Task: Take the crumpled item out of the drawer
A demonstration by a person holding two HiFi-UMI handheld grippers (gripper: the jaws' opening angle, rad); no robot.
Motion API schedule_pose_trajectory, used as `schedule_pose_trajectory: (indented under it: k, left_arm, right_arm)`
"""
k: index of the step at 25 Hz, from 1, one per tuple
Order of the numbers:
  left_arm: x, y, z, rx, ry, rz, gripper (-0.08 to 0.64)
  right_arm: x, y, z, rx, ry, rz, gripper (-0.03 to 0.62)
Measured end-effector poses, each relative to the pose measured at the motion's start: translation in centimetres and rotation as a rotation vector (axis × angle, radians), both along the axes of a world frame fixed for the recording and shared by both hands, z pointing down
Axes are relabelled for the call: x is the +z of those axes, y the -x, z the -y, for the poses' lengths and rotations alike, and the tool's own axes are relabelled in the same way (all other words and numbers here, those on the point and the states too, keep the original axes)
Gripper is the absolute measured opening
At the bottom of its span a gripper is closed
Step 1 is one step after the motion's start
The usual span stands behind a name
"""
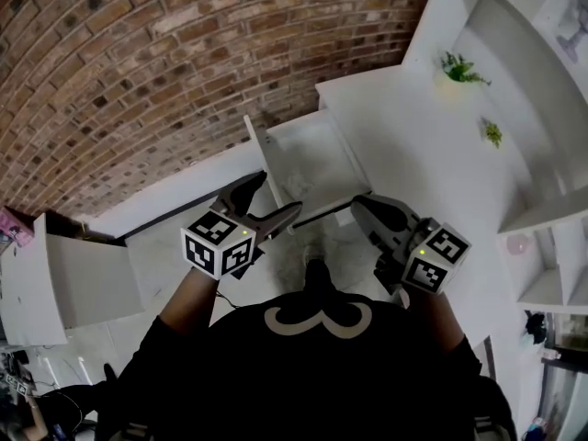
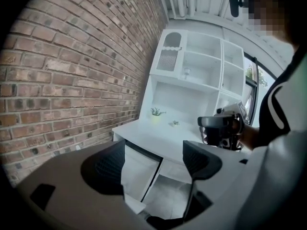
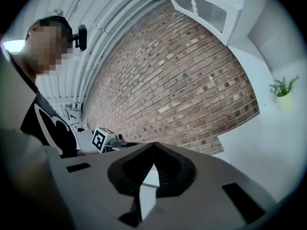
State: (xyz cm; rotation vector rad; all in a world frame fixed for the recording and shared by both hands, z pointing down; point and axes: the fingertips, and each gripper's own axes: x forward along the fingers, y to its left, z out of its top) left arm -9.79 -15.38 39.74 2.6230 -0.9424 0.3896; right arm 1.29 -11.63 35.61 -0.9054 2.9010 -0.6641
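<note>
At the white table against the brick wall, the drawer stands pulled out toward the person, with its front panel on the wall side in the head view. Left gripper hovers just in front of the open drawer, jaws spread wide and nothing pinched. In the left gripper view the gap between the pads shows only the drawer and a pale, slightly wrinkled white patch lower down. Cannot tell whether that patch is the crumpled item or just the drawer's inside. The item is not clearly made out in any view, and the drawer interior reads as plain white from the head view. Right gripper sits beside the left one, near the drawer's table-side edge. Its jaws are closed tip to tip on nothing, with only a thin white sliver of background showing below the tips. It also shows in the left gripper view, level with the table edge. Marker cubes face up on both grippers, left cube and right cube. A potted plant and a smaller plant stand on the table top under the white shelves. The person's dark shirt fills the bottom of the head view.
</note>
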Motion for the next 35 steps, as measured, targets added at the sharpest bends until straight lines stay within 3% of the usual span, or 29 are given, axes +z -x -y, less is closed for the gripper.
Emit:
schedule_pose_trajectory:
  k: [10, 18, 26, 35]
  left_arm:
    - [5.9, -2.0, 6.7, 0.154, -0.009, 0.308, 0.364]
    - [10.1, -4.4, 12.1, 0.220, 0.020, 0.415, 0.364]
    - [14.3, -6.9, 15.4, 0.511, -0.092, 0.652, 0.362]
    - [22.4, -7.4, 16.8, 0.855, -0.079, 0.861, 0.362]
  right_arm:
    - [1.1, -1.8, 6.9, 0.003, 0.029, -0.003, 0.011]
    - [2.0, -2.0, 11.8, -0.030, 0.043, -0.010, 0.011]
    - [3.6, -2.7, 14.7, -0.044, 0.063, -0.016, 0.011]
    - [6.7, -5.7, 16.5, 0.002, 0.105, -0.042, 0.011]
